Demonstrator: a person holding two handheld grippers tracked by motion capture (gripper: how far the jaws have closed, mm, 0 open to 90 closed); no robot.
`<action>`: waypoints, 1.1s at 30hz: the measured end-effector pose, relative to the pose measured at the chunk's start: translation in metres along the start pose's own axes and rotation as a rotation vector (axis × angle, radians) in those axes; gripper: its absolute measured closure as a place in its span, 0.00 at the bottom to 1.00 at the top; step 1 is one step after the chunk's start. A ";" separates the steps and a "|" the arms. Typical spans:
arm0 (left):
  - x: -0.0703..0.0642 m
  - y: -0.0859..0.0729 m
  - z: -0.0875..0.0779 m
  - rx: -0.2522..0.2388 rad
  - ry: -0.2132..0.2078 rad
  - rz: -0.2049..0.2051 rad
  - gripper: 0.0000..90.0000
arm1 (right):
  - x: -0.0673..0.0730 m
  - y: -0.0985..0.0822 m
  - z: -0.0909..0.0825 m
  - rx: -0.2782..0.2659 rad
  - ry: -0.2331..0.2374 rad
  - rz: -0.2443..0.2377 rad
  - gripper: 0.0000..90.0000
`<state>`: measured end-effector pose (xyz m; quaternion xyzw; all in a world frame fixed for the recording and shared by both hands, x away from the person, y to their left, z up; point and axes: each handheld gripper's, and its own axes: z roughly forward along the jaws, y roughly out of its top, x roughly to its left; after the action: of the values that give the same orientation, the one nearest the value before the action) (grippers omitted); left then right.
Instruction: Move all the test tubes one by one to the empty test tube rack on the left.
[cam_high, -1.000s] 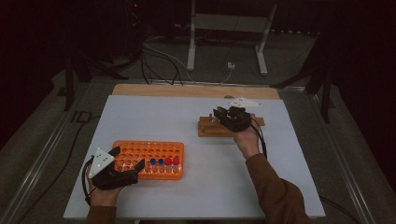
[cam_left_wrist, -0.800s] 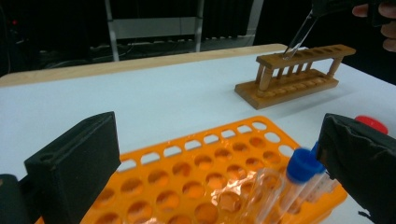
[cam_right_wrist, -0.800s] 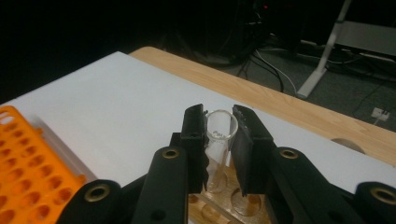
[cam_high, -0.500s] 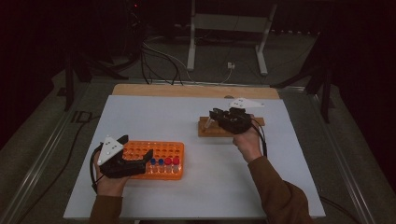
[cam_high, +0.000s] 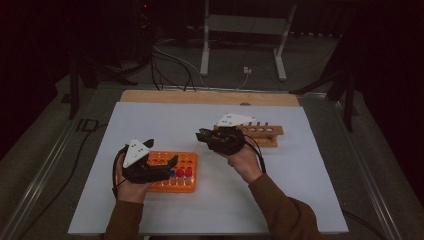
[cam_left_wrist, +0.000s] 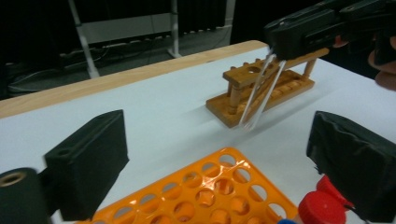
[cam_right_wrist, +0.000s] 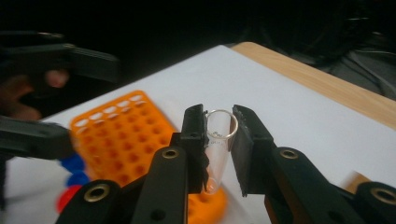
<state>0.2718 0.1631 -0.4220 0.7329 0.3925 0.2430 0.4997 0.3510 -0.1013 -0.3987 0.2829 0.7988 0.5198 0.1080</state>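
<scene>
Step in hand, as I judge: carrying empty glass test tube (cam_right_wrist: 218, 144) from wooden tube rack (cam_high: 260, 134) toward orange tube rack (cam_high: 172, 172).

My right gripper (cam_high: 204, 136) clamped on tube, mid-table, rim toward camera, tip hanging down.

My left gripper (cam_high: 162, 162) over orange rack's 9 o'clock side; jaws wide apart, just been closing slightly, nothing between them.

Next move calls for: righting tube, lining tip over free hole, lowering straight.

Containers: orange rack mostly empty holes; red-capped tubes (cam_high: 184, 172) and blue-capped at 3 o'clock end. Wooden rack holes look empty.
</scene>
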 end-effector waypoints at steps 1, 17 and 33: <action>-0.001 0.001 0.001 0.001 -0.002 0.004 0.09 | 0.004 0.002 0.002 0.000 0.014 -0.003 0.84; -0.010 0.007 0.012 0.037 -0.083 0.080 0.75 | 0.044 0.014 0.025 0.003 0.142 -0.037 0.84; -0.001 0.001 0.012 0.063 -0.050 0.084 0.85 | 0.037 0.013 0.021 -0.015 0.141 -0.016 0.39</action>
<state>0.2805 0.1553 -0.4254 0.7699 0.3560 0.2329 0.4756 0.3351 -0.0598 -0.3917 0.2382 0.8027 0.5436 0.0579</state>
